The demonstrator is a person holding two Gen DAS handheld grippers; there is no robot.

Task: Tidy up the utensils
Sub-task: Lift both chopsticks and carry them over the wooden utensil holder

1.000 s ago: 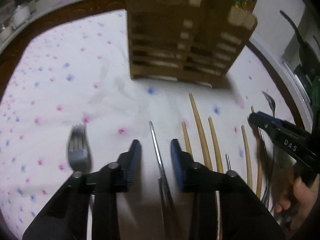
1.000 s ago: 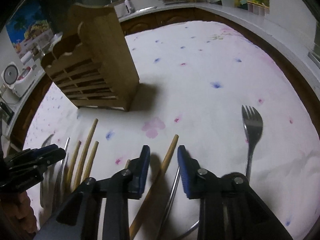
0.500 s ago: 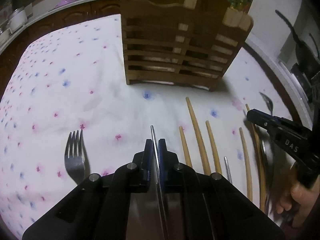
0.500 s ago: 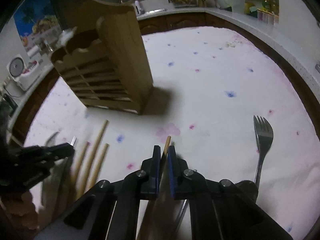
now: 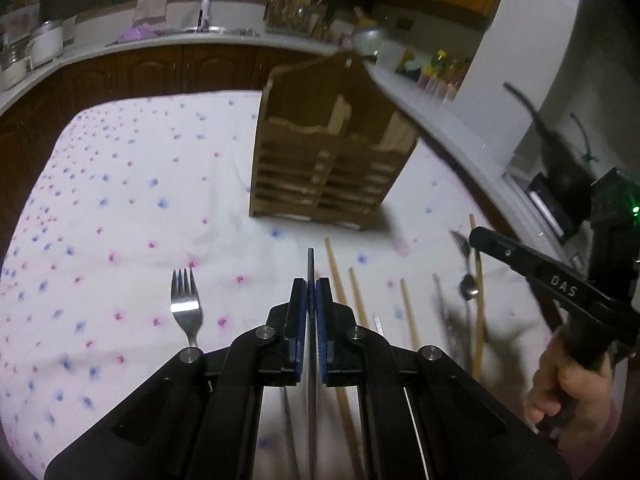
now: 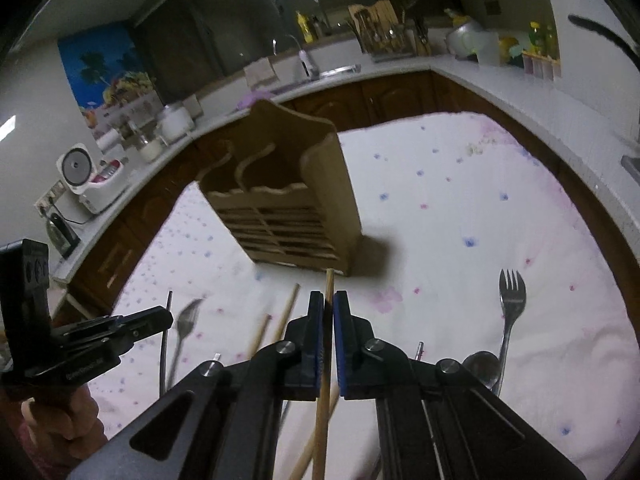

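Note:
My left gripper (image 5: 311,286) is shut on a thin metal utensil handle (image 5: 311,264) and holds it above the cloth. My right gripper (image 6: 329,300) is shut on a wooden chopstick (image 6: 329,280), lifted off the table. A wooden utensil holder (image 5: 328,164) stands upright ahead; it also shows in the right wrist view (image 6: 288,204). Several wooden chopsticks (image 5: 358,300) and a spoon (image 5: 467,290) lie on the cloth between the grippers. A fork (image 5: 185,300) lies left of my left gripper. Another fork (image 6: 510,300) and a spoon (image 6: 482,366) lie right of my right gripper.
The table has a white floral cloth (image 5: 120,208). Dark cabinets and a white counter (image 5: 160,40) curve around the far side, with a sink and kitchenware. A rice cooker (image 6: 86,178) sits on the counter at left. The right gripper's body (image 5: 552,280) shows at the right edge.
Both grippers closed, the left on the metal handle and the right on a chopstick, then rose from the table, so the holder now looks farther and lower.

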